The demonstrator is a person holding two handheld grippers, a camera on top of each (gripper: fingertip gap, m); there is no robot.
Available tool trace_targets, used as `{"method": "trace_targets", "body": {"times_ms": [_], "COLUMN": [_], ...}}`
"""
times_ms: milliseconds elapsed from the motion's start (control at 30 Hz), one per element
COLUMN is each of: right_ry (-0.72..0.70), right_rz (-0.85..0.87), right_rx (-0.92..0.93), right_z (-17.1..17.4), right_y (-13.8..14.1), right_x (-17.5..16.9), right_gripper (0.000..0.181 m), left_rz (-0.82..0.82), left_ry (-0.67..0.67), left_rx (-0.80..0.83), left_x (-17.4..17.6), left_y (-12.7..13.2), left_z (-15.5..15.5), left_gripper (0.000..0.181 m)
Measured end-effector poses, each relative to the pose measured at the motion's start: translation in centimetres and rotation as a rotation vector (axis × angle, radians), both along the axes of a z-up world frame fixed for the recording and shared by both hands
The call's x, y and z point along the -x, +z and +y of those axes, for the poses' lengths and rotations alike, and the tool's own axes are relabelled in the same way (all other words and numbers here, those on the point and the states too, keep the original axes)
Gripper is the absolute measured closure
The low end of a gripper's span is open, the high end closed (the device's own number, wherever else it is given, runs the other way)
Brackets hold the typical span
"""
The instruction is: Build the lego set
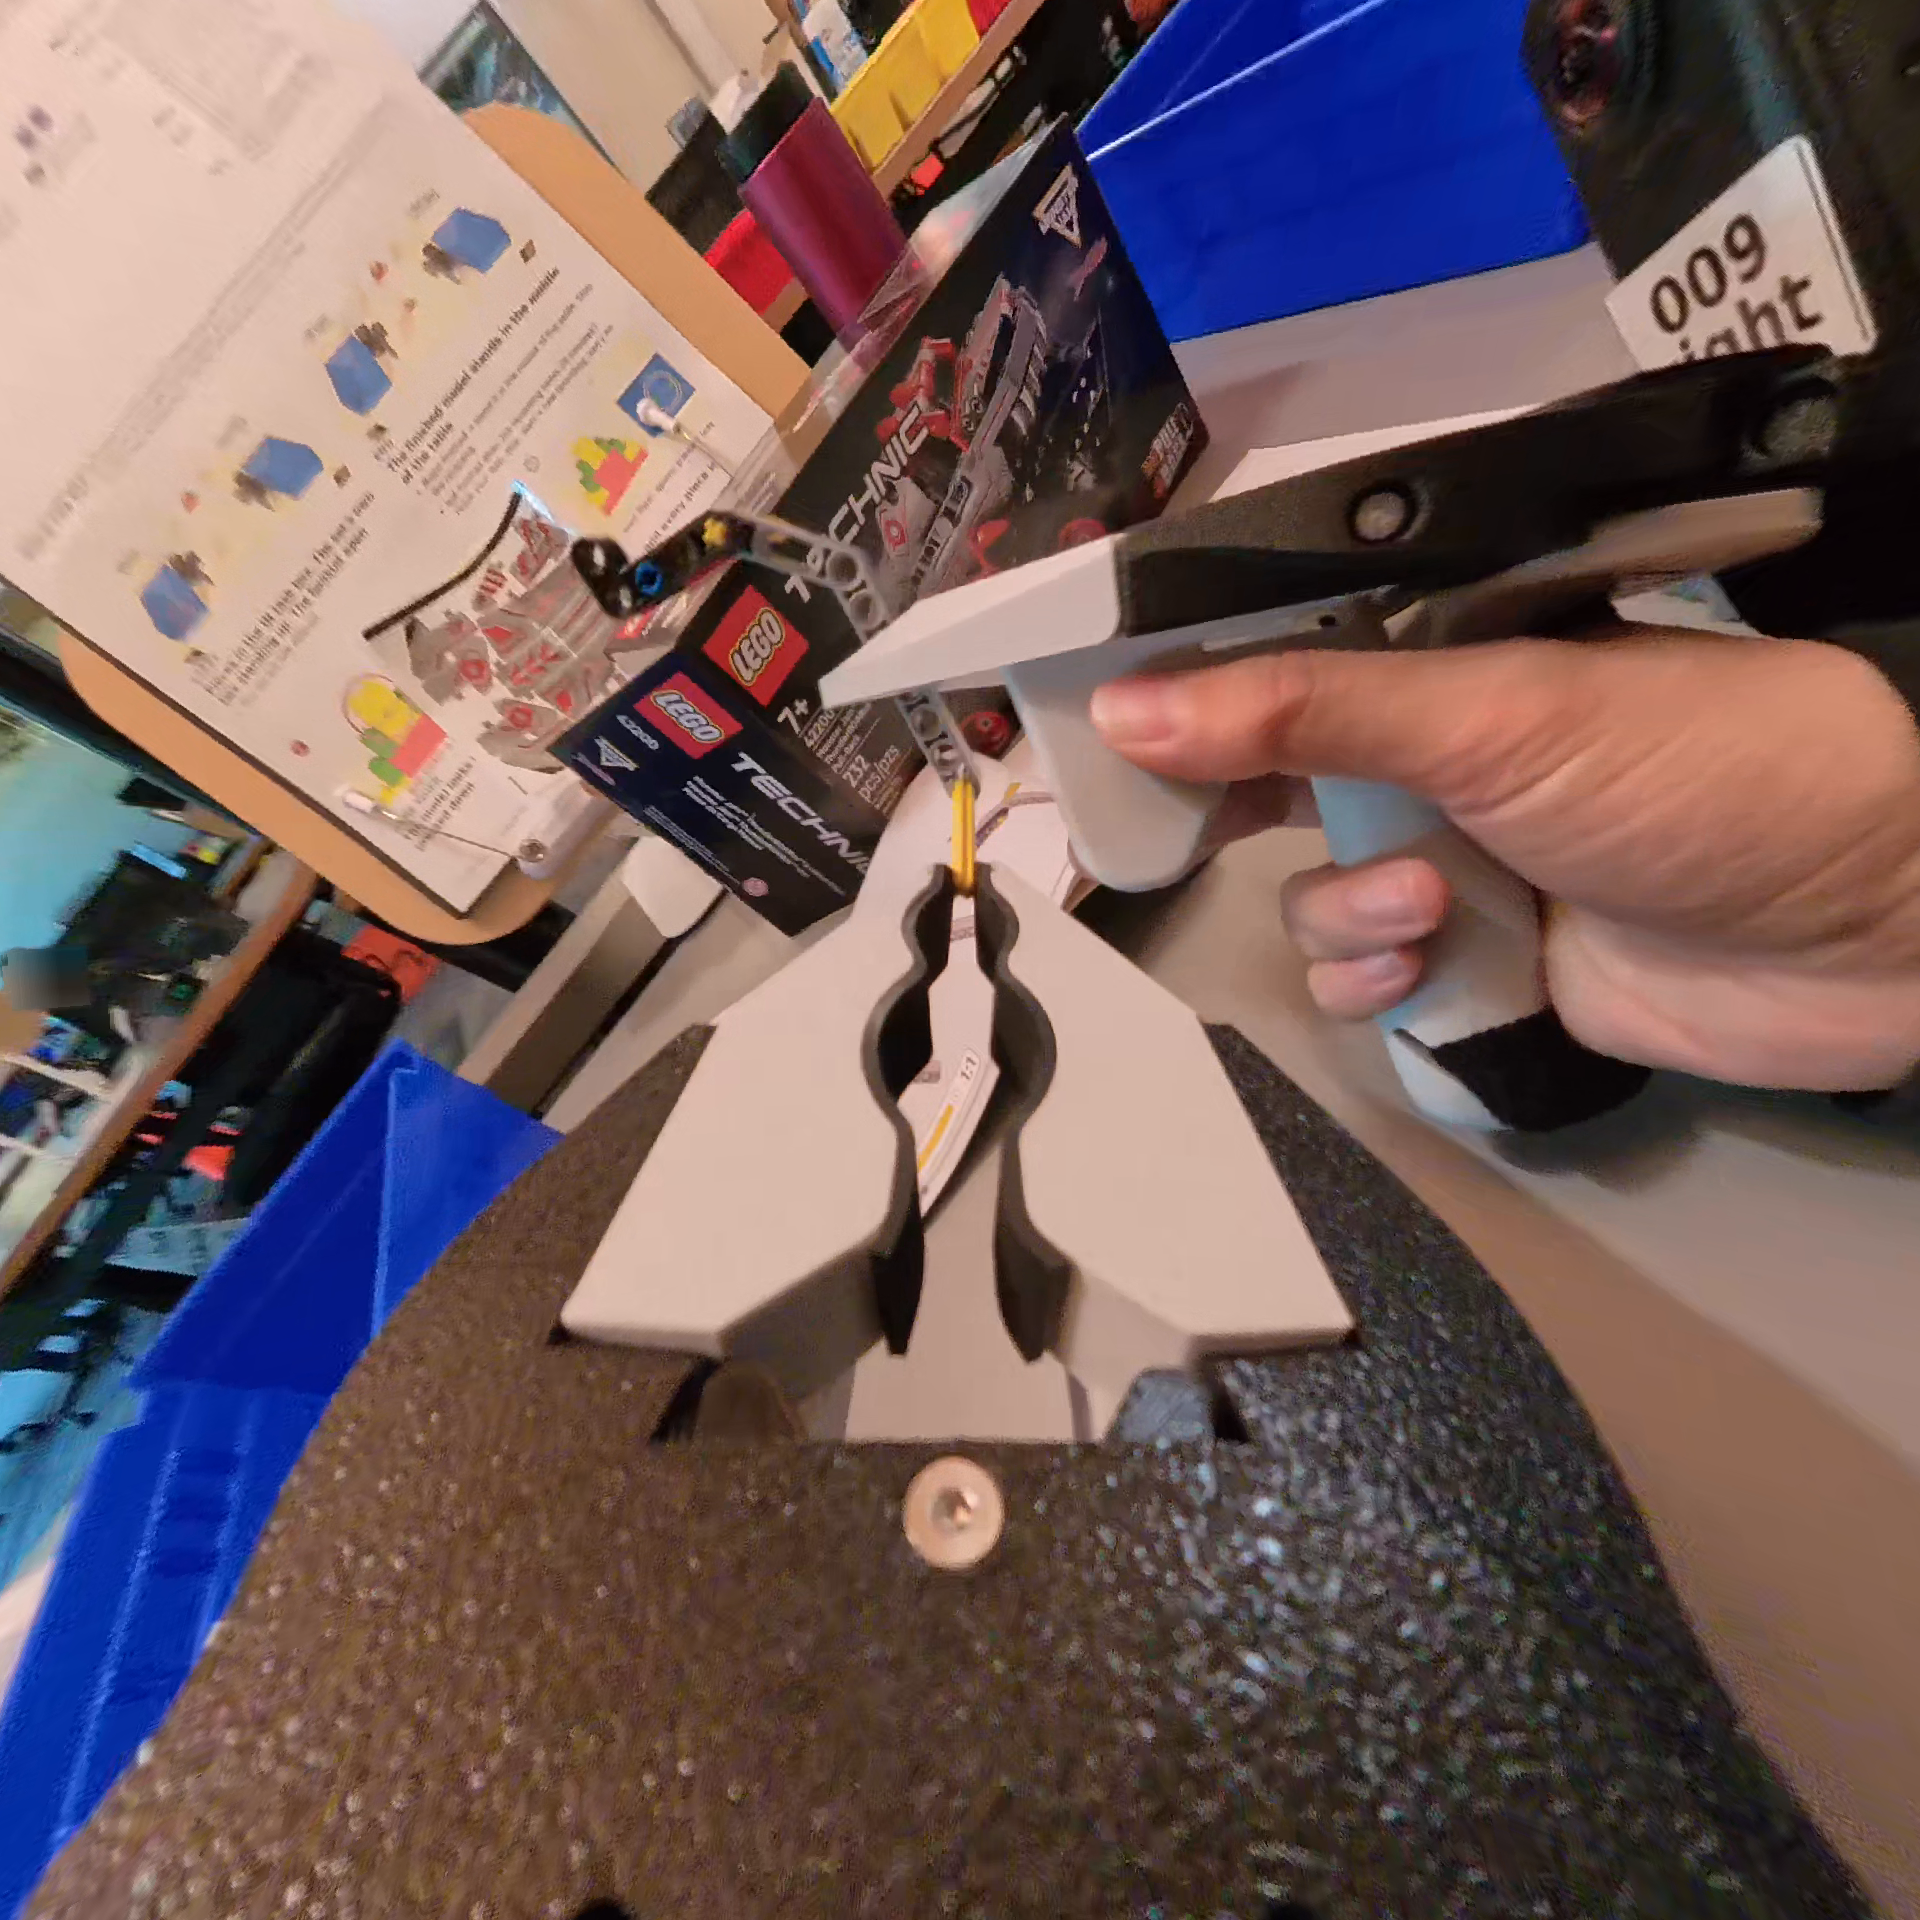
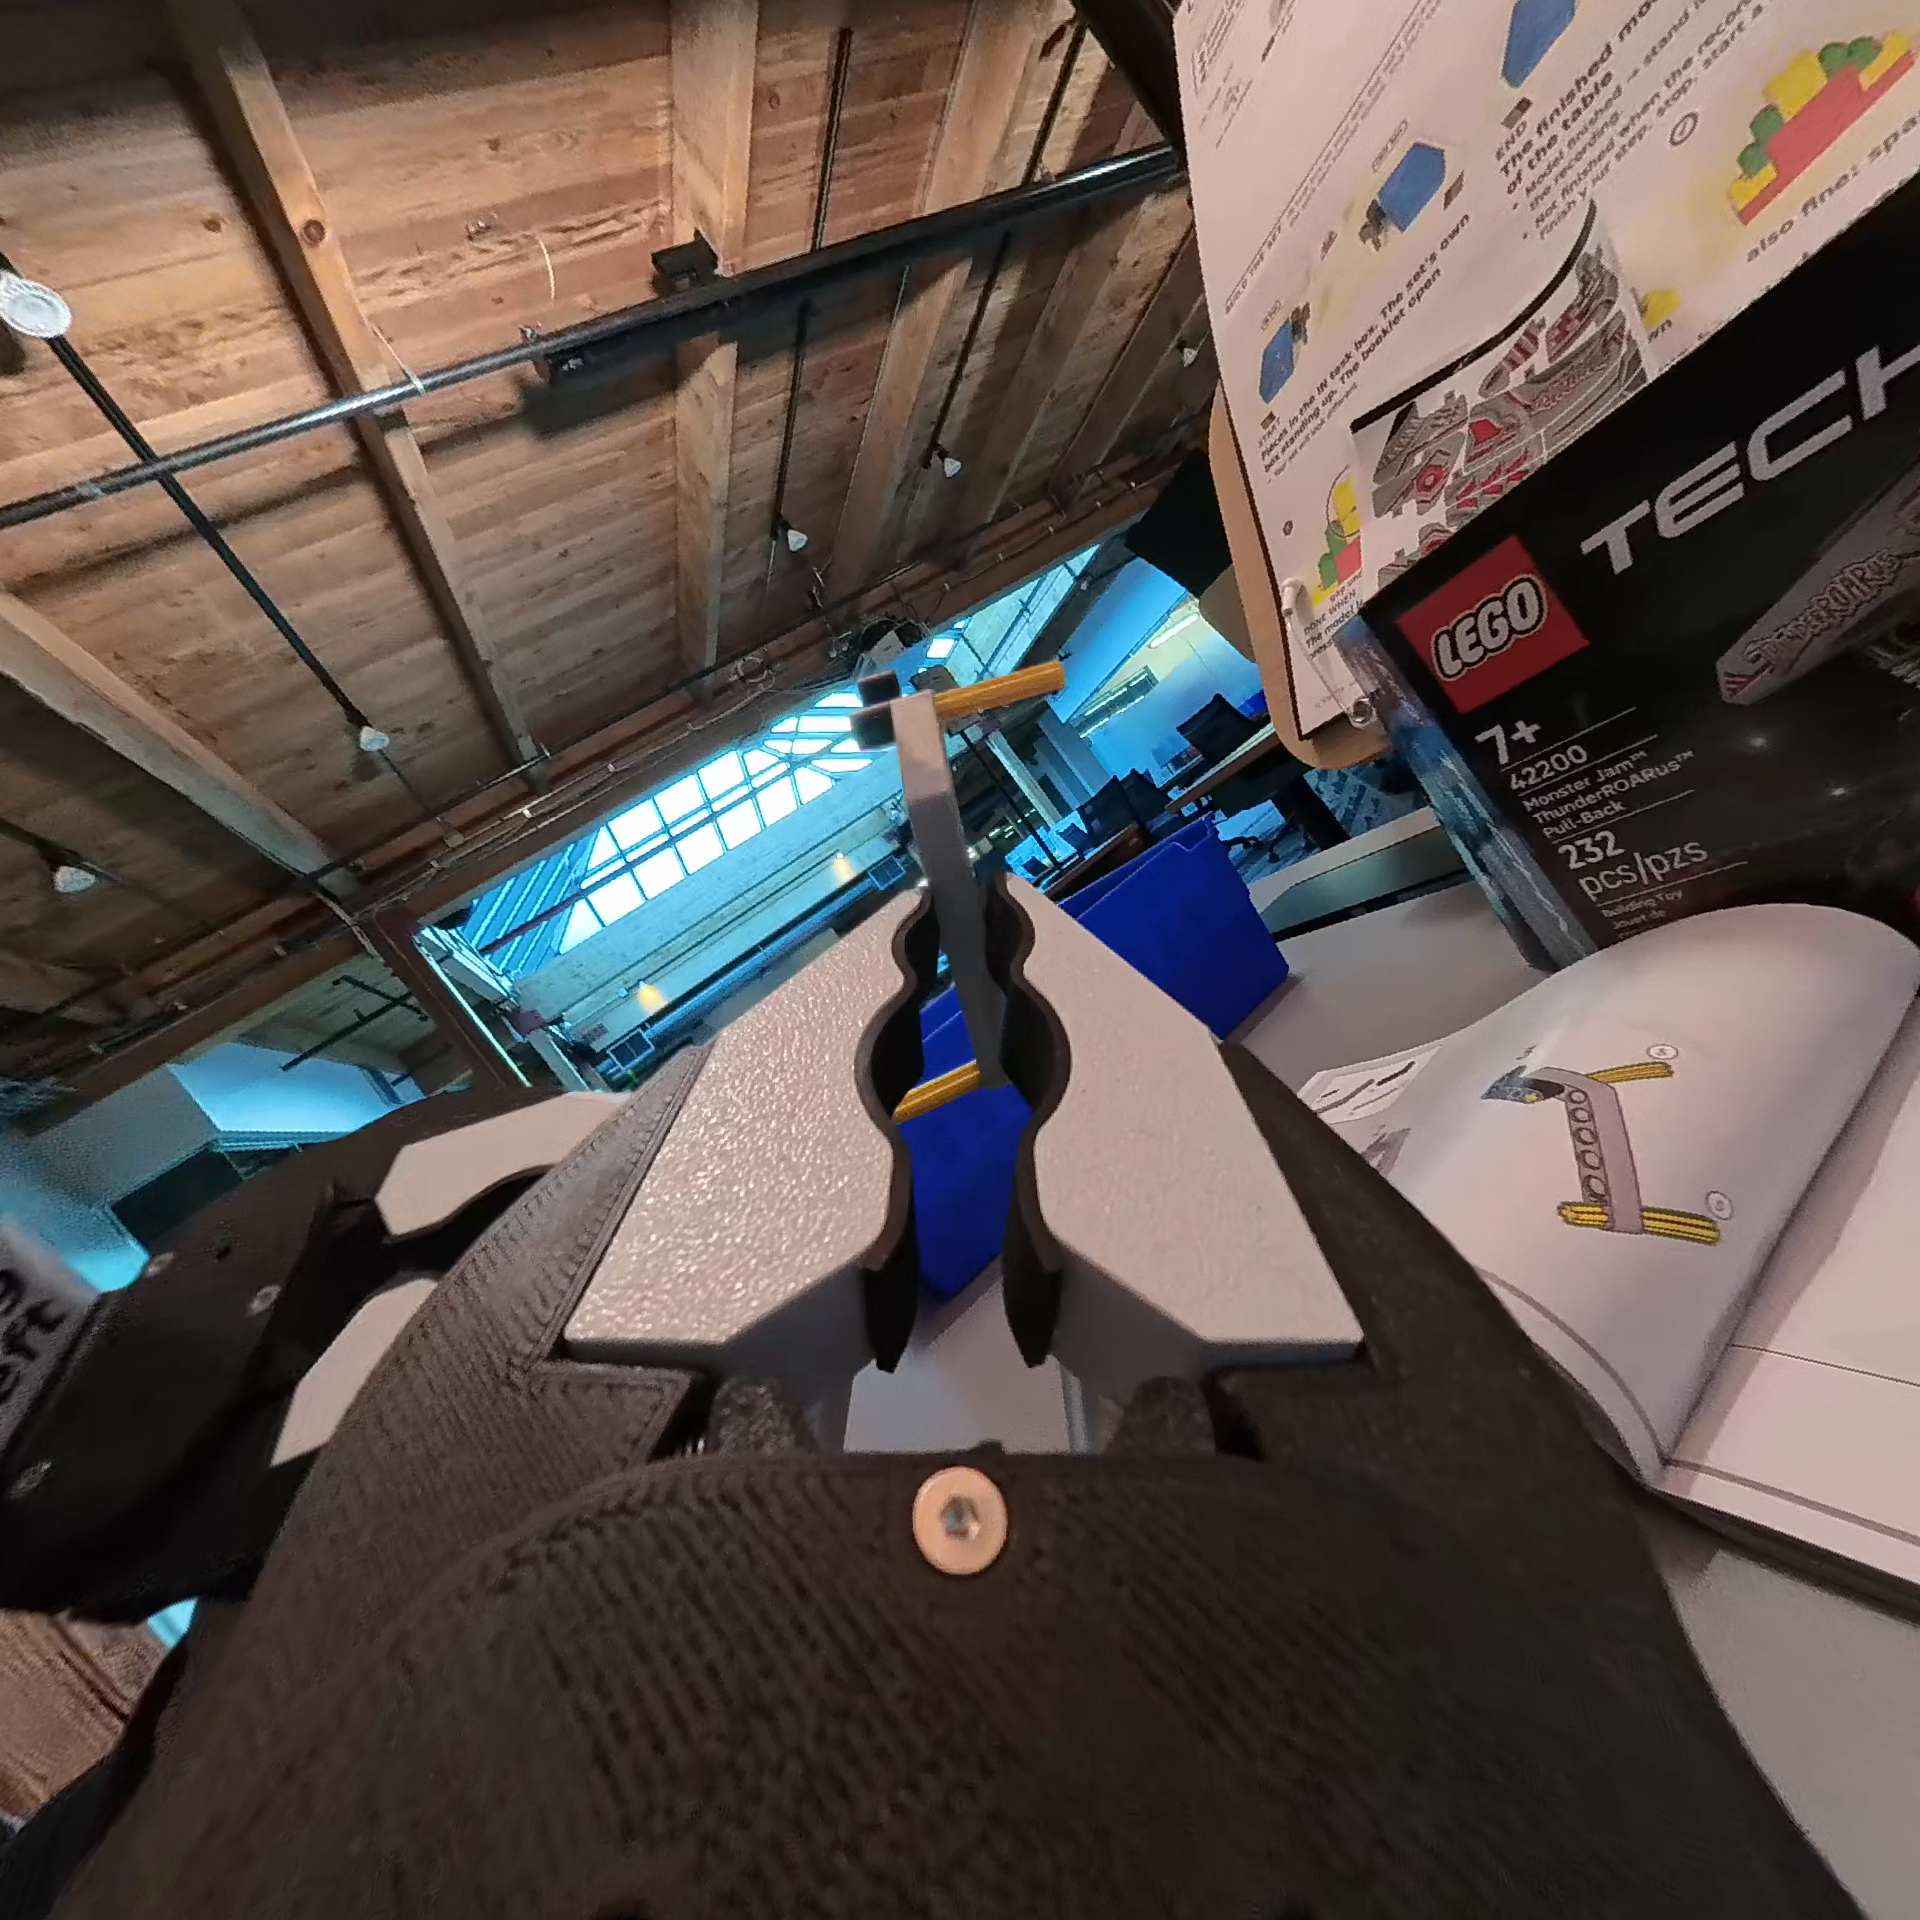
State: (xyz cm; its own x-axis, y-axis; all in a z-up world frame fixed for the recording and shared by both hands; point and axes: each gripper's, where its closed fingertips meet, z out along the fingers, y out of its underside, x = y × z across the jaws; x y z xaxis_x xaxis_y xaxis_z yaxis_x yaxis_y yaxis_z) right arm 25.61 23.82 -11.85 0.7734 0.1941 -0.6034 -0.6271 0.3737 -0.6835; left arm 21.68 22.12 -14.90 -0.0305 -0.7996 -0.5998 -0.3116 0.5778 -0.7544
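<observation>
1. A long grey beam (image 2: 951,883) is held up in the air between the two grippers, above the table (image 1: 1558,1299).
2. The right gripper (image 2: 961,935) is closed on the beam. The beam is pinched flat between the two grey fingers (image 2: 769,1143), near its lower half.
3. A yellow axle (image 2: 997,686) is seen poking sideways through the top of the beam, beside a small black piece (image 2: 878,712). A second yellow axle (image 2: 935,1091) is seen lower down, between the fingers.
4. The left gripper (image 1: 961,904) is closed on the tip of a thin yellow axle (image 1: 963,826) at the beam's (image 1: 940,717) end. Only the very tips are used.
5. The same part is drawn in the open booklet (image 2: 1621,1195) on the table. The set's box (image 2: 1662,675) is stood up behind it.
6. The beam is judged to be light, hard and stiff. It will not bend, but its smooth sides could slip or twist in the grip.
7. The axle is thin and could be pulled crooked. It is best held near the beam and pushed straight.
8. The beam is best gripped across its flat sides, away from the holes still needed.
</observation>
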Motion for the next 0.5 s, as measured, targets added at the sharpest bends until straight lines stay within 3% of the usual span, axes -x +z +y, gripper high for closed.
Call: {"method": "trace_targets", "body": {"times_ms": [133, 500], "right_ry": [-0.002, 0.080], "right_rz": [-0.038, 0.085], "right_rx": [0.007, -0.084], "right_z": [0.0, -0.3], "right_y": [0.2, 0.5], "right_x": [0.2, -0.1], "right_gripper": [0.174, 0.175], "left_rz": [-0.032, -0.076], "left_ry": [-0.010, -0.063], "left_rx": [0.069, 0.123], "left_x": [0.0, 0.2], "left_y": [0.6, 1.4], "left_z": [-0.2, -0.8], "left_gripper": [0.180, 0.179]}}
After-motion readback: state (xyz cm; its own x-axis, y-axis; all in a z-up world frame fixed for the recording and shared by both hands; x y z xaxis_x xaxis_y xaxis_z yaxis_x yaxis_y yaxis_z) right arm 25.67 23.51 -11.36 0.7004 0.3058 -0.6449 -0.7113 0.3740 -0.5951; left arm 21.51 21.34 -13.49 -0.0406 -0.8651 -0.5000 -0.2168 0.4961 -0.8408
